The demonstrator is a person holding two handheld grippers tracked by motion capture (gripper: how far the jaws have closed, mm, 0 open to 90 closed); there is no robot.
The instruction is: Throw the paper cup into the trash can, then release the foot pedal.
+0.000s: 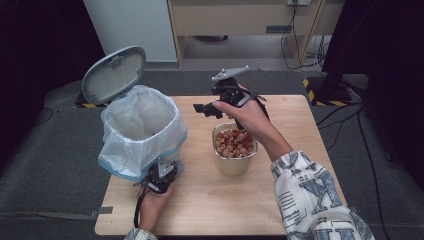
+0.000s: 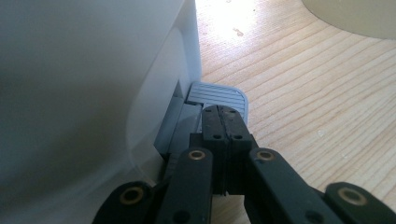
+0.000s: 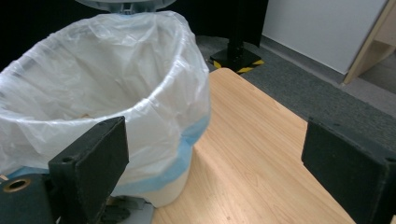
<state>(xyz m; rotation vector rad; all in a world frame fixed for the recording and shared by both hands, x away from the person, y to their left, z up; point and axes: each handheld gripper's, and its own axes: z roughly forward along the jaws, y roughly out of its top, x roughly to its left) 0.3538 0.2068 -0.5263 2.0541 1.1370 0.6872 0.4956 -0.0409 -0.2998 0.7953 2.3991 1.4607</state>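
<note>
**A:** Bin [image 1: 142, 131] at the table's [image 1: 295, 200] left edge, lid [image 1: 114, 74] tipped up and back, white bag [image 3: 93, 79] folded over the rim with a blue band below it.

**B:** And look low at its base. Left gripper [image 1: 161, 176] sits at the bin's near side, jaws pressed flat together with nothing between them, tips resting on the grey pedal [image 2: 219, 95].

**A:** Left gripper view shows it well: ribbed pedal sticking out from under the bin wall, tips right on its near end.

**B:** Right gripper [image 1: 207, 109] is up over the back of the table, just behind the cup [image 1: 234, 149], jaws spread wide and empty.

**A:** Empty indeed. In the right gripper view the two pads [image 3: 95, 161] stand far apart, bin mouth and bare wood between them.

**B:** Cup stands mid-table, right of the bin and clear of it, full of small red and tan pieces [image 1: 234, 143].

**A:** Patterned sleeve [image 1: 310, 195] comes in from the near right corner.
</note>
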